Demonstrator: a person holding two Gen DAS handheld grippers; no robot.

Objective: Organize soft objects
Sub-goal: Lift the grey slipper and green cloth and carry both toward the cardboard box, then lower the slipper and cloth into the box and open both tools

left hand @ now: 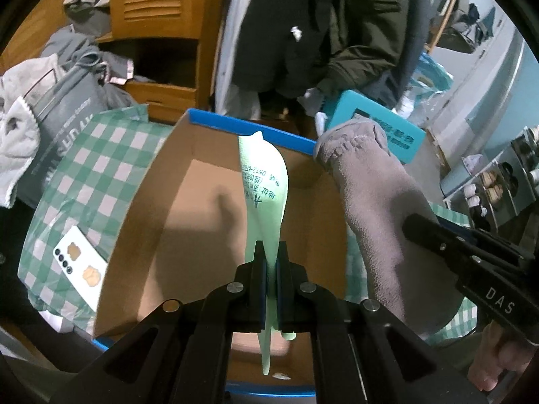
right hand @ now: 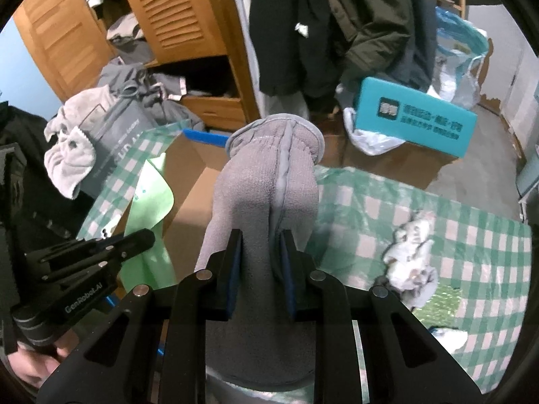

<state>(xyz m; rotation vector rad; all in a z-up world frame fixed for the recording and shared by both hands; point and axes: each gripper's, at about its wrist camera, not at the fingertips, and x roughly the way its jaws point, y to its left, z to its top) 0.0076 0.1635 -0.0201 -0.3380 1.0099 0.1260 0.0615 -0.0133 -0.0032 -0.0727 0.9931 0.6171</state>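
Soft items pinched above the cardboard box (left hand: pixel 141 229)

A green bag (left hand: pixel 266 195) is clamped in the left gripper (left hand: pixel 271 269) over the box; right of it, a grey sock (right hand: pixel 266 181) is gripped by the right gripper (right hand: pixel 261 269) above the checkered cloth (right hand: pixel 404 215).

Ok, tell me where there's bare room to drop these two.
Bare: the cardboard box floor, under the green bag; the checked cloth between the grey sock and crumpled white cloth. Crowded: the clothes pile by the wardrobe.
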